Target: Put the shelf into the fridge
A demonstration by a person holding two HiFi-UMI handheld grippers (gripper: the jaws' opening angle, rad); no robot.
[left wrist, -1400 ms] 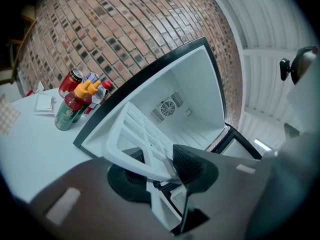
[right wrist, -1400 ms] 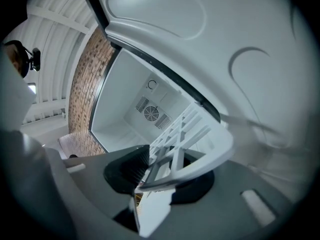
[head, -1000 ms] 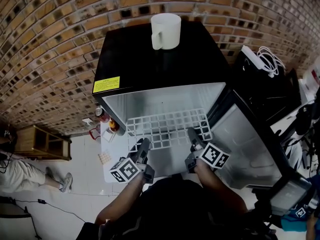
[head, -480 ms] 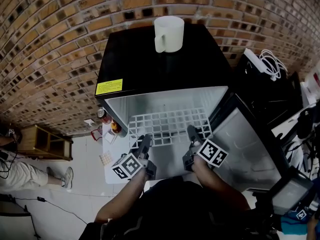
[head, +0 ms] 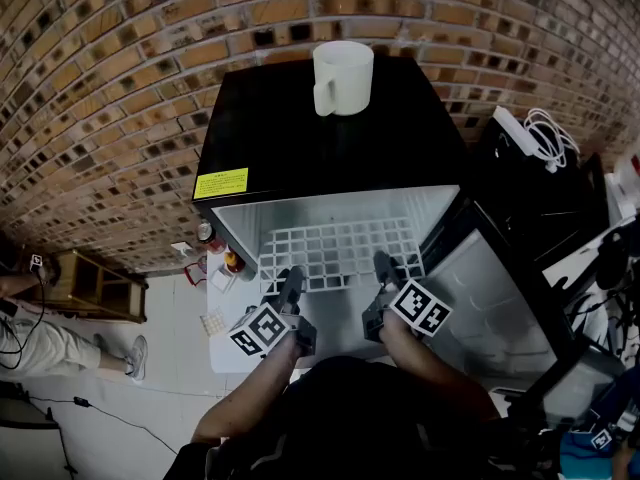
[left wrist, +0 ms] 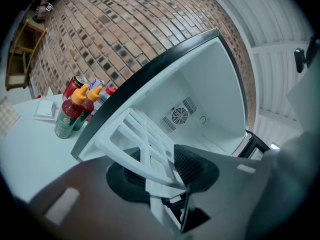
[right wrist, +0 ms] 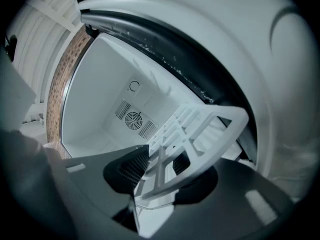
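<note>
person's wearing a black top (head: pixel 350 418), short sleeved. left gripper (head: pixel 291 281) and right gripper (head: pixel 384 267) are dark grey with ribbed black pads (left wrist: pixel 192 166), plus a white left cube (head: pixel 262 330) and right cube (head: pixel 420 307) with black square markers

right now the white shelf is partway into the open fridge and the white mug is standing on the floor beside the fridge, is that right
Not quite. The mug stands on top of the fridge, not on the floor beside it; the head view shows this. The rest holds: the white shelf is partway into the open fridge.
</note>
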